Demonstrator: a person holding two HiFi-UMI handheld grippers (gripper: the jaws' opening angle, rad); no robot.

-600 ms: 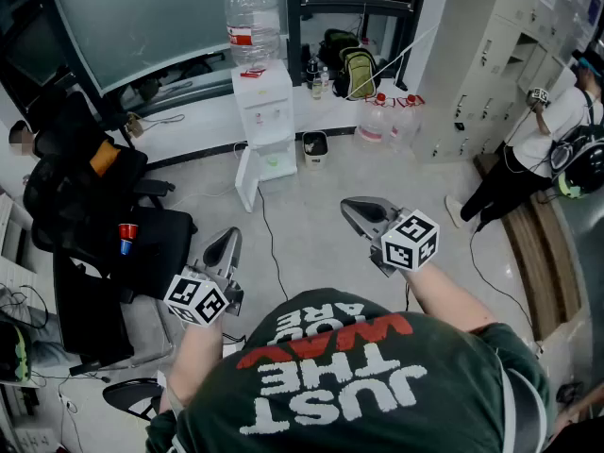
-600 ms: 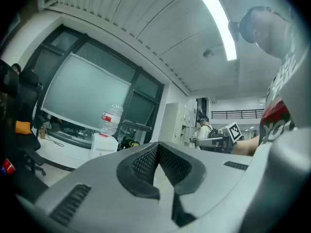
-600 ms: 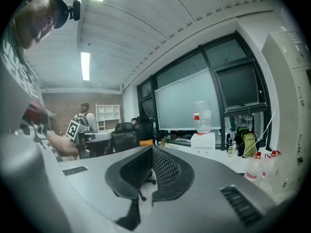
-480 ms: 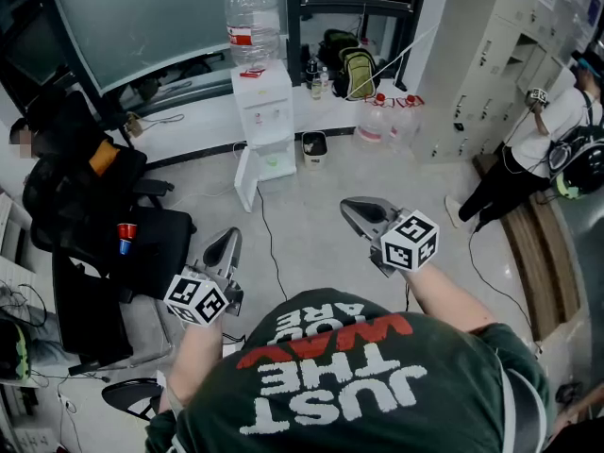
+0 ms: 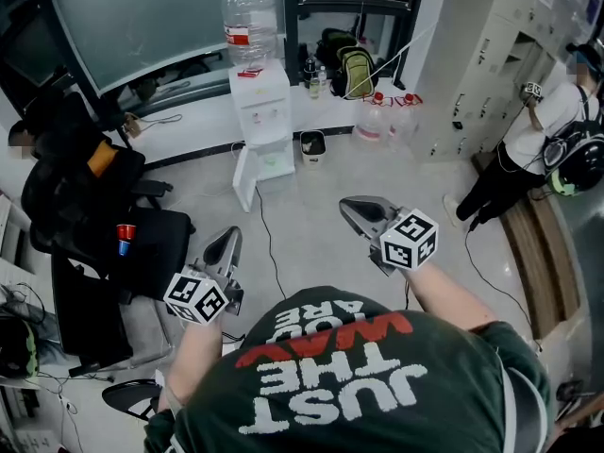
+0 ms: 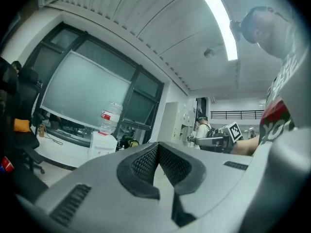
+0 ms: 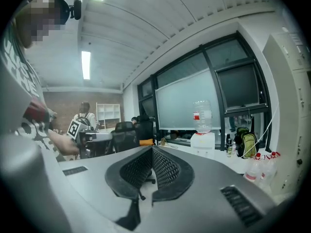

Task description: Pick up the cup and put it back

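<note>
Pointing forward above the floor (image 5: 311,206), the left gripper (image 5: 229,235) has its jaws pressed together tip to tip, and nothing lies between the ribbed pads (image 6: 146,161). The right gripper (image 5: 347,206) is likewise closed and empty, its pads (image 7: 163,166) meeting along the centre line. Each is held out in front of the person's dark green shirt (image 5: 349,385).

A red cup (image 5: 126,231) stands on the seat of a black chair (image 5: 156,253) at the left, clear of the left gripper, with a blue cup (image 5: 125,247) just beneath it; whether the two are stacked cannot be told. Farther off, a white water dispenser (image 5: 262,111) carrying a clear bottle (image 5: 250,26) stands against the window wall. A backpack (image 5: 359,69) lies to its right, and pale lockers (image 5: 491,55) line the right side, where another person (image 5: 543,140) stands.
</note>
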